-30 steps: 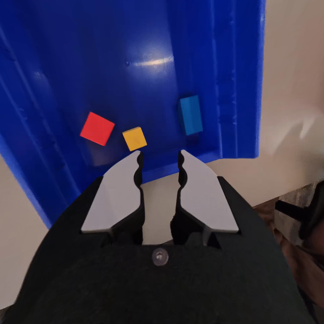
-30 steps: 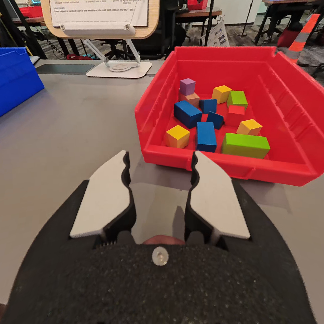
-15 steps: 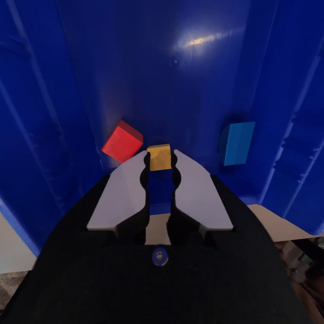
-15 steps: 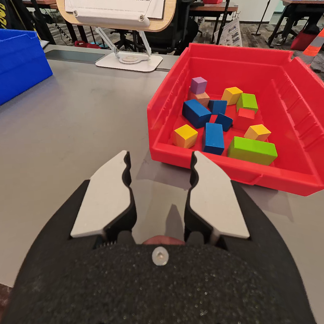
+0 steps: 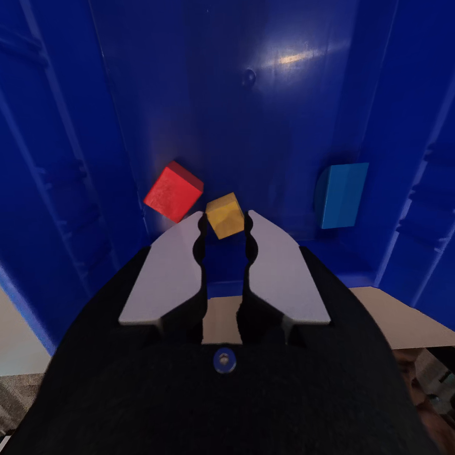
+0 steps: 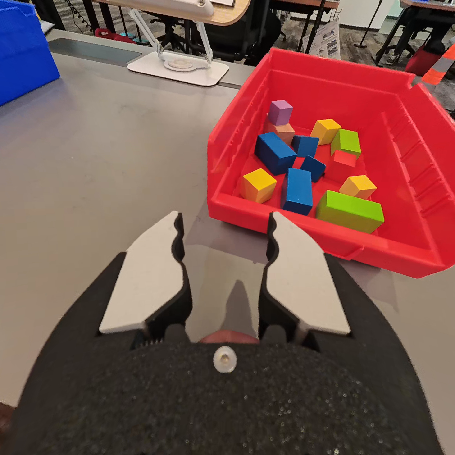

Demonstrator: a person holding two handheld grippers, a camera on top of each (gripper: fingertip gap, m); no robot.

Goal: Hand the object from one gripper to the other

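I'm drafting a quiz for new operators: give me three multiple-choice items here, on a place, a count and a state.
1. Where is the yellow cube? A) on the table B) between the left gripper's fingers, in the blue bin C) on the floor
2. How many green blocks lie in the red bin? A) one B) two C) four
3. The right gripper is: A) open, empty B) shut on a block C) shut, empty
1 B: it sits between the fingertips, blue walls around. 2 B: one near the front wall, one farther back. 3 A: a wide gap shows between its fingers.
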